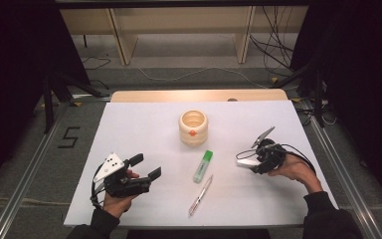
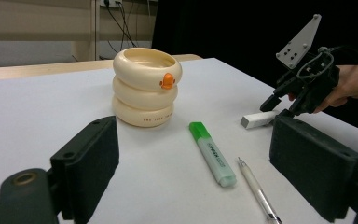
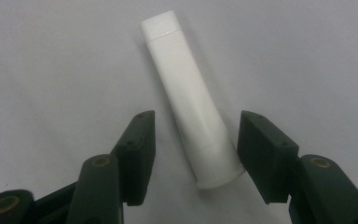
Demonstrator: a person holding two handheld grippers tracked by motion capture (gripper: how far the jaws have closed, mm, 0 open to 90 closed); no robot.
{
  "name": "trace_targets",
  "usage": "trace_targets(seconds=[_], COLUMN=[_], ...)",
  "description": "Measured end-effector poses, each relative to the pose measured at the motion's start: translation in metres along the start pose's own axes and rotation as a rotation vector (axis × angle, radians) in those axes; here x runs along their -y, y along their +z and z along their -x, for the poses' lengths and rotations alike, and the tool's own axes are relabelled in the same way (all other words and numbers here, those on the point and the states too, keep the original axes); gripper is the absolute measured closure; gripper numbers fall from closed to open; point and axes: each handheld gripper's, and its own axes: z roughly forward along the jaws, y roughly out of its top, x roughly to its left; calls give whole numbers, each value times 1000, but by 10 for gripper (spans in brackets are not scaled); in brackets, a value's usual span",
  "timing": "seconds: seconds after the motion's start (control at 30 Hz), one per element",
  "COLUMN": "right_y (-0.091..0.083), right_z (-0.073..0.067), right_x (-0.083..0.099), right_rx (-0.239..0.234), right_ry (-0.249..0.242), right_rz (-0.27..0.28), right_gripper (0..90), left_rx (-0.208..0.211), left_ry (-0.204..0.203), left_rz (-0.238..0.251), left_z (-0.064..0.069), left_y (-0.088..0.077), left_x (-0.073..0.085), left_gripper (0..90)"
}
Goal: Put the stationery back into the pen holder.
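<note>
Lighting: overhead light is falling evenly on the white counter [image 1: 144, 124], which is reading bright while the room around it is sinking into near black. Shadows: soft and short, lying close under the cream ring-shaped holder [image 1: 193, 128] and the green highlighter [image 1: 203, 166]. Glare: a warm bright strip is showing along the counter's far edge beyond the holder. Focus: the high view is looking slightly soft and grainy; in the right gripper view the white tube [image 3: 191, 98] is blurring mildly, with dimmer corners.
</note>
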Motion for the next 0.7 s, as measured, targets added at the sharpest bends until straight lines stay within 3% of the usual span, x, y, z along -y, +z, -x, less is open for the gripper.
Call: trace_targets(seconds=[0.7], right_y=[6], right_z=[2], right_x=[-6], right_rx=[17], right_ry=[-39], right_rz=[-77], right_gripper=[603], left_rx=[-1], left_ry=[-2], left_rz=[1], left_z=[0], left_y=[0], left_x=[0], left_gripper=[154])
